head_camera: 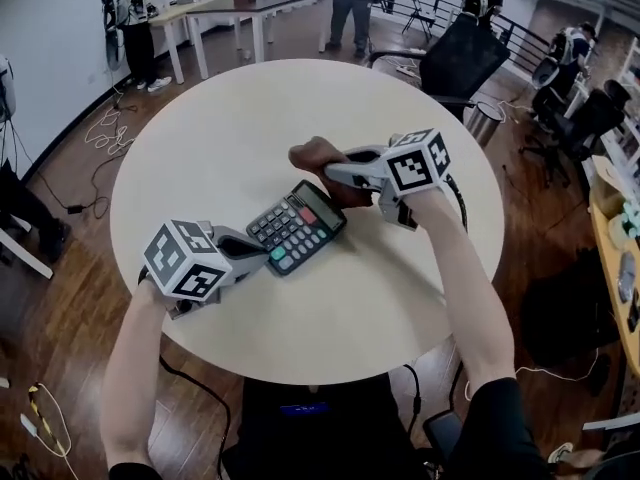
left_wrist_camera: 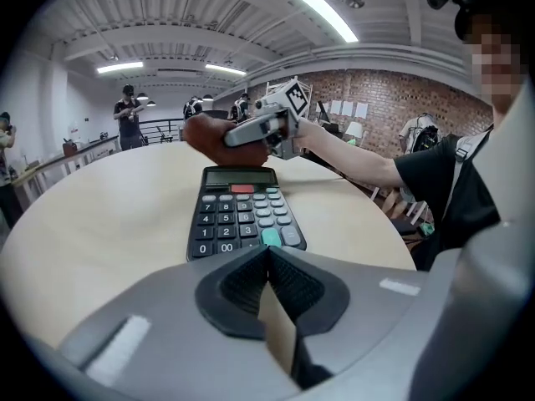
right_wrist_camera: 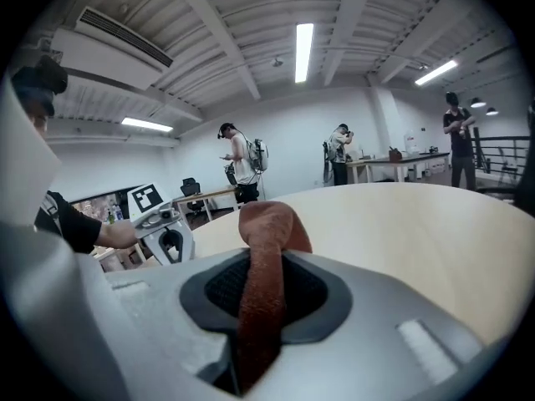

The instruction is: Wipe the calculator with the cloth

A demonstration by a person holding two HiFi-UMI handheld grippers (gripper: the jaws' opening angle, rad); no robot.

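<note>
Brown cloth (right_wrist_camera: 265,224) is clamped between the closed jaws of the right gripper (head_camera: 335,175), with a bunched end left protruding past the tips. It is held at the display end of the calculator (head_camera: 297,226), which lies flat on the round table (head_camera: 230,138), towards its near side. Whether cloth and display touch cannot be told.

The jaws of the left gripper (left_wrist_camera: 267,253) are pressed together with nothing between them, and their tips are set at the keypad end. Contact there cannot be confirmed either.

Several failures can be expected from here:
- If the calculator is not pinned firmly, it is likely to be pushed across the smooth tabletop by the first stroke.
- Because only a short wad of cloth is exposed, the display could be scraped by the hard jaw tips if the gripper is tilted too low.
- Keys may be pressed under a heavy stroke.
- The cloth may be dragged out of the grip if it is snagged on the keys.
</note>
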